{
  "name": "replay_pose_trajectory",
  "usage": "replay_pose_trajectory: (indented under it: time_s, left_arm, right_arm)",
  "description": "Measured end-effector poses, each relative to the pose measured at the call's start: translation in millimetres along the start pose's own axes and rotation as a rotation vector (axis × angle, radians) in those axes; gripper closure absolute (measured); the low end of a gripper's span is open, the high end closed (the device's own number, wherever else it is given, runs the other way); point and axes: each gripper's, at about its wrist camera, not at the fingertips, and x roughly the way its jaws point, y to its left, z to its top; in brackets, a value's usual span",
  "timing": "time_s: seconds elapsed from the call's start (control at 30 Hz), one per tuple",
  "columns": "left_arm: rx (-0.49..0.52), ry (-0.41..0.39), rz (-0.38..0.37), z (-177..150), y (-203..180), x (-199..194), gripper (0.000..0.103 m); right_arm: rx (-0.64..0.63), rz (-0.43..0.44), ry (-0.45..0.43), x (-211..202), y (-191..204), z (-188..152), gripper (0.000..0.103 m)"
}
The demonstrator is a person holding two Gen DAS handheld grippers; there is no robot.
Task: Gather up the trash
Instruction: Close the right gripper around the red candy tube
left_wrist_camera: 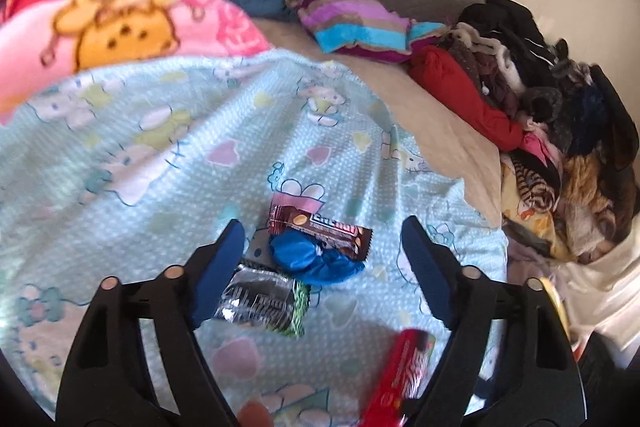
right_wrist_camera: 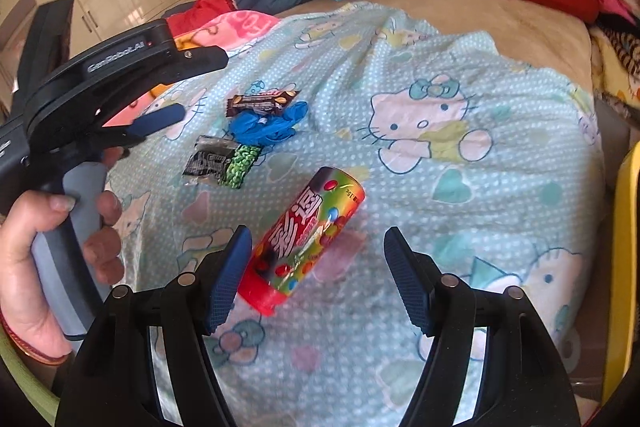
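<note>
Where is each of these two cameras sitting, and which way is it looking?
Left wrist view: rides the left tongs, looking down at the blue crumpled glove and silver wrapper; only its open fingers show.
Right wrist view: rides the right tongs, looking down at the candy tube; the left hand shows.
Shared: the patterned sheet, glove, wrapper, tube.

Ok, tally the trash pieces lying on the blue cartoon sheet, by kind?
Brown snack bar wrapper: 1
Crumpled blue glove: 1
Silver-and-green wrapper: 1
Red candy tube: 1
Total: 4
</note>
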Motion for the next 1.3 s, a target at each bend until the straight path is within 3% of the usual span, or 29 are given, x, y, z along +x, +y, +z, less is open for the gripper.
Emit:
replay_pose_trajectory:
  time_s: [0.17, 0.27, 0.37, 0.43, 0.5, 0.83, 1.03, 1.3]
  left_arm:
    - [-0.112, 0.059, -0.014, 6, 15, 27, 0.041]
    - [-0.153, 0.083, -0.03, 5, 19, 40, 0.047]
    - [-0.159, 0.094, -0.036, 3, 17, 46, 0.067]
    - [-0.147, 0.088, -0.034, 2, 13, 45, 0.088]
    - [-0.131, 0.08, -0.049, -1, 7, 40, 0.092]
    - [0.046, 0.058, -0.11, -29, -40, 10, 0.096]
    - [0.18, 0.059, -0.102, -52, -69, -3, 0.103]
    - [0.181, 0.042, -0.132, -64, -80, -18, 0.103]
  right_arm:
    - [0.065, 0.049, 0.03, 13, -5, -1, 0.04]
    - [0.053, 0.09, 0.029, 15, -2, -4, 0.054]
    - [0.02, 0.101, 0.026, 14, 3, -8, 0.06]
    - [-0.001, 0.104, 0.012, 10, 6, -12, 0.062]
    - [0.005, 0.109, 0.0, 5, 5, -16, 0.063]
    - [0.068, 0.124, -0.043, -26, -16, -26, 0.064]
    - [0.106, 0.118, -0.066, -46, -32, -27, 0.065]
    - [0.098, 0.072, -0.113, -70, -49, -25, 0.067]
